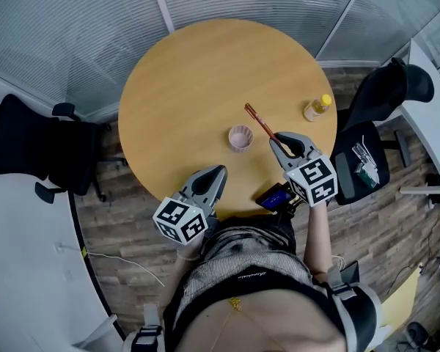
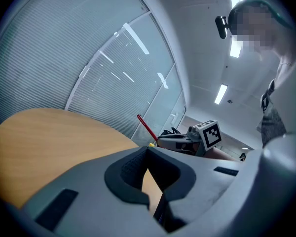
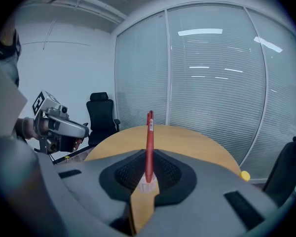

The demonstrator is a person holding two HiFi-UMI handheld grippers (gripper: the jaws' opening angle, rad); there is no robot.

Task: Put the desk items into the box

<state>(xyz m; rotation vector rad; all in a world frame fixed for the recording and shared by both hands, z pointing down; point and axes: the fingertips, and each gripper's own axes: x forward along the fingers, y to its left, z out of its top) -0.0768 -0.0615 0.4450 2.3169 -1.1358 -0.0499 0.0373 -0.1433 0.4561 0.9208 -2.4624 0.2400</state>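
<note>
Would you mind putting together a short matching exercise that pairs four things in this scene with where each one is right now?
Things:
1. red pen
2. pink cup
3. yellow-capped bottle
4. left tool

Places:
A. on the table, near its right edge in the head view
B. over the table's near edge, holding nothing
C. clamped in the right tool
D. on the table, just left of the right tool's tip in the head view

Pairs: 1-C; 2-D; 3-A; 4-B

Right gripper view: the bottle [image 3: 244, 176] shows only its yellow cap; jaws hide most of the cup [image 3: 146, 185].
</note>
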